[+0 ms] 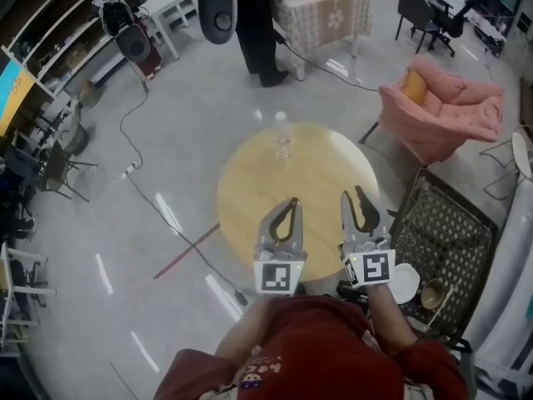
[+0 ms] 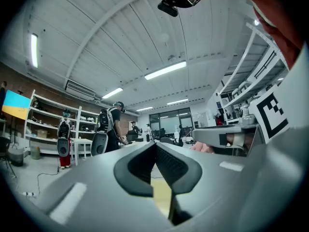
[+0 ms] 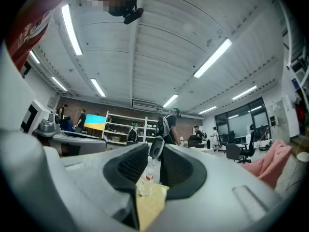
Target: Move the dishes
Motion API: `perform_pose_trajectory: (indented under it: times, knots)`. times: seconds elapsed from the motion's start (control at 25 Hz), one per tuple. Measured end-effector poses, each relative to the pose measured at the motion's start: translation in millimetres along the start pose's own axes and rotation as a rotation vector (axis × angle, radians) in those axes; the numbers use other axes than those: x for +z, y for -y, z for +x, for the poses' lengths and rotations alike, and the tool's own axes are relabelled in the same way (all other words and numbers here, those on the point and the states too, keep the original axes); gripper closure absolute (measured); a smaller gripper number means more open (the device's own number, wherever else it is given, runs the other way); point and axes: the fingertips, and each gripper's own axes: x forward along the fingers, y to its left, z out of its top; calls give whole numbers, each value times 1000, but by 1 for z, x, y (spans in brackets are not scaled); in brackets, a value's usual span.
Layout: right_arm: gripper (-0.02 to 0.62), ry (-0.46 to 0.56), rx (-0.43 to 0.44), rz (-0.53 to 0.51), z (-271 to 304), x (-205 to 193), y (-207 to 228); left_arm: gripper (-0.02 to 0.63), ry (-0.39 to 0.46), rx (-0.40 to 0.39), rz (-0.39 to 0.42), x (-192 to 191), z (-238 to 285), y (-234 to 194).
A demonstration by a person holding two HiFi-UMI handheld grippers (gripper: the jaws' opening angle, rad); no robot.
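In the head view both grippers hover over the near edge of a round wooden table (image 1: 250, 190). My left gripper (image 1: 291, 201) has its jaws pressed together with nothing between them; in the left gripper view (image 2: 155, 147) the pads meet. My right gripper (image 1: 354, 195) holds its jaws a little apart and empty; in the right gripper view (image 3: 154, 154) the gap shows only the table beyond. A white dish (image 1: 405, 282) and a brown bowl (image 1: 433, 293) sit low to my right, beside a black mesh surface (image 1: 450, 223).
A clear plastic bottle (image 1: 282, 140) (image 3: 146, 174) stands at the table's far edge. A pink armchair (image 1: 450, 111) is at the back right. A person (image 1: 254, 32) stands beyond the table by a covered table (image 1: 325, 15). A cable (image 1: 158, 202) runs across the floor at the left.
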Motion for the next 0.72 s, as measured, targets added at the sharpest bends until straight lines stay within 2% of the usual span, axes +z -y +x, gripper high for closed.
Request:
perform_pose_trajectory:
  times: [0.24,0.4,0.72]
  knots:
    - [506,0,30,-15,23,-1,-29,600,-5,28,2,-3,-5,-31]
    - [506,-16,37,-14,31,-4,-40,600,0,10,19,-2,-5,-40]
    - [528,-44,36,-19,38,-9,-50,600,13,-3,-1,1,-3,-48]
